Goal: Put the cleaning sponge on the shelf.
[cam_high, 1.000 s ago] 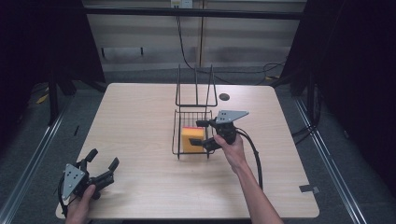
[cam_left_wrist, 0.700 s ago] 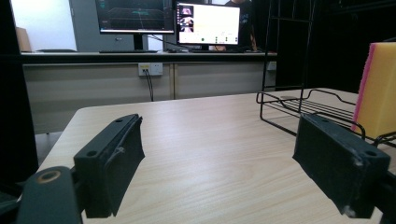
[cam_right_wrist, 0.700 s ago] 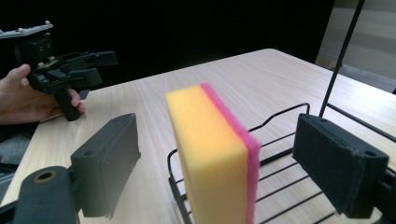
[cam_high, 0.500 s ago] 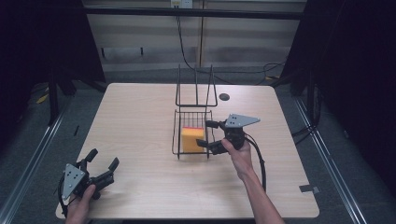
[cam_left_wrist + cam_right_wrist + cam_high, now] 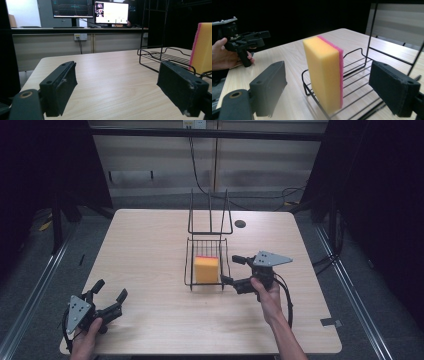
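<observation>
High view, sponge: the sponge (image 5: 206,269) stands on edge inside the wire rack (image 5: 207,251), at its near end, leaning toward the front rim.
High view, right gripper: my right gripper (image 5: 233,270) sits just beside the rack's right side, spread wide, holding nothing.
High view, left gripper: my left gripper (image 5: 109,294) rests low at the near left corner of the table (image 5: 145,245), well apart from the rack, also spread and empty.
High view, progress: I judge the placing done, since the sponge is in the rack and free of both grippers; what is left is to draw my right hand clear.
High view, surroundings: a dark round hole (image 5: 240,224) in the table lies behind the rack; nothing else on the top.
Left gripper view, state: the jaws stand wide with bare table between them.
Left gripper view, things: the rack (image 5: 160,53) and an edge of the sponge (image 5: 201,47) are off to the right; monitors (image 5: 90,11) stand on a far desk.
Right gripper view, state: the jaws are wide, and the sponge (image 5: 324,72) stands between and beyond them, untouched.
Right gripper view, rack: its wires (image 5: 358,82) carry the sponge, pink face toward the tall back frame.
Right gripper view, obstacles: the front rim and the upright frame are close to my jaws; I would back out straight so as not to snag them or tip the sponge.
Right gripper view, other hand: my left gripper (image 5: 263,37) is far off at the left.
</observation>
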### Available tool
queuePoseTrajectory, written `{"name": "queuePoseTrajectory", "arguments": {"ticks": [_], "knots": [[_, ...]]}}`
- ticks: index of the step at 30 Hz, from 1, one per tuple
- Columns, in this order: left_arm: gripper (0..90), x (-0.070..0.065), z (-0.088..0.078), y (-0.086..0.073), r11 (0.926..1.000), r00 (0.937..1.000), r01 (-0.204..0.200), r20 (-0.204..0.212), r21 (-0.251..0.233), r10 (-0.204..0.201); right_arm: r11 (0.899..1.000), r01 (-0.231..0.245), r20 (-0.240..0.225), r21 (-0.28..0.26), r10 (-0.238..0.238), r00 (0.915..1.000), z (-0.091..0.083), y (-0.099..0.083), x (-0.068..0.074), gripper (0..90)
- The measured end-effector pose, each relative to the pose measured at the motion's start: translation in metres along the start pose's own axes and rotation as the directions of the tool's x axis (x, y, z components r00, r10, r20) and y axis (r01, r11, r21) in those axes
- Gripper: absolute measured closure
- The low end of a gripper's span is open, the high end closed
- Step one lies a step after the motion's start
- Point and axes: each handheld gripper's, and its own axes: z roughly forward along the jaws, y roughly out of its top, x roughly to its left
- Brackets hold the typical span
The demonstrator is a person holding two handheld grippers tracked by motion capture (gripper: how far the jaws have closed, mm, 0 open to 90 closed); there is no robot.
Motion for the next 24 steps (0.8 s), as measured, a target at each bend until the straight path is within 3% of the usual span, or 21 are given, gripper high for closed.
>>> {"name": "queuePoseTrajectory", "arguments": {"ticks": [10, 24], "knots": [[15.4, 0.0, 0.0, 0.0, 1.0, 1.0, 0.0, -0.001, 0.0, 0.0, 1.0, 0.008, 0.082, -0.012, -0.007, 0.9966, -0.024, -0.013, 0.011, 13.9], [15.5, 0.0, 0.0, 0.0, 1.0, 1.0, 0.0, -0.001, 0.0, 0.0, 0.999, -0.021, 0.138, -0.027, 0.025, 0.9902, -0.061, -0.038, 0.022, 13.9]]}}
